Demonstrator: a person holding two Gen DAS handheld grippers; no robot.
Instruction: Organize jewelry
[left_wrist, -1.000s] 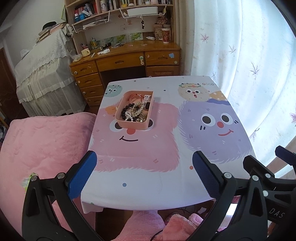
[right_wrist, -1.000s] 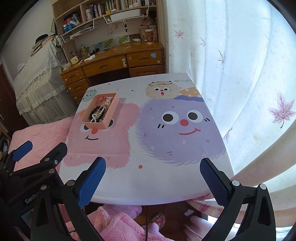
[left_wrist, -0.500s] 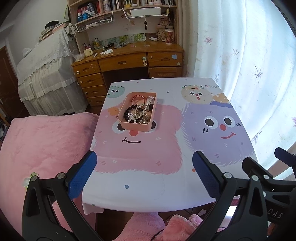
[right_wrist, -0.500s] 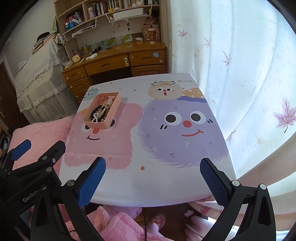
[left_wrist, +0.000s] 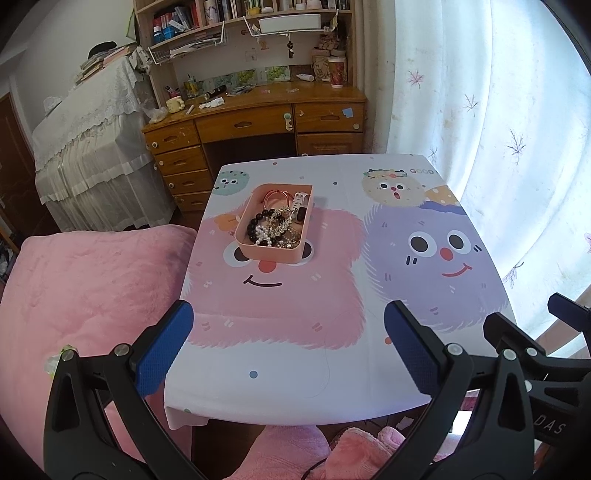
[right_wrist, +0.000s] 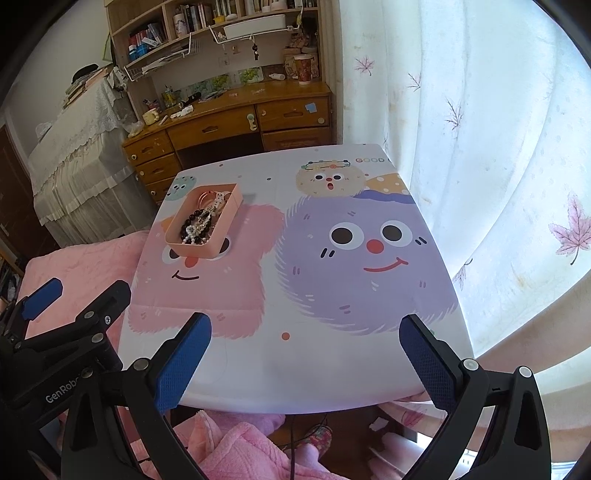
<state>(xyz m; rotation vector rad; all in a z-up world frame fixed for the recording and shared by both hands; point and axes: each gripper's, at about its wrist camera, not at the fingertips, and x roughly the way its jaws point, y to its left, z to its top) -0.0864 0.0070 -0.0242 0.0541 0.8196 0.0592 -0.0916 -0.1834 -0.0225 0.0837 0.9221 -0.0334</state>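
A pink rectangular tray (left_wrist: 271, 254) sits on the left half of the cartoon tablecloth (left_wrist: 332, 295); it also shows in the right wrist view (right_wrist: 199, 249). It holds a tangle of jewelry (left_wrist: 275, 227): black beads, pearls, a rose-gold bangle and a white watch. My left gripper (left_wrist: 288, 350) is open and empty, above the table's near edge, well short of the tray. My right gripper (right_wrist: 306, 362) is open and empty at the near edge, to the right of the left gripper's body (right_wrist: 66, 354).
A pink blanket (left_wrist: 85, 295) lies to the left of the table. A wooden desk with drawers (left_wrist: 255, 125) and shelves stands beyond the far edge. A white curtain (right_wrist: 480, 147) hangs along the right side. Pink fabric (right_wrist: 240, 446) lies below the near edge.
Both grippers have drawn back and risen slightly, so the table and tray sit a little farther off in view. Both stay open and empty.
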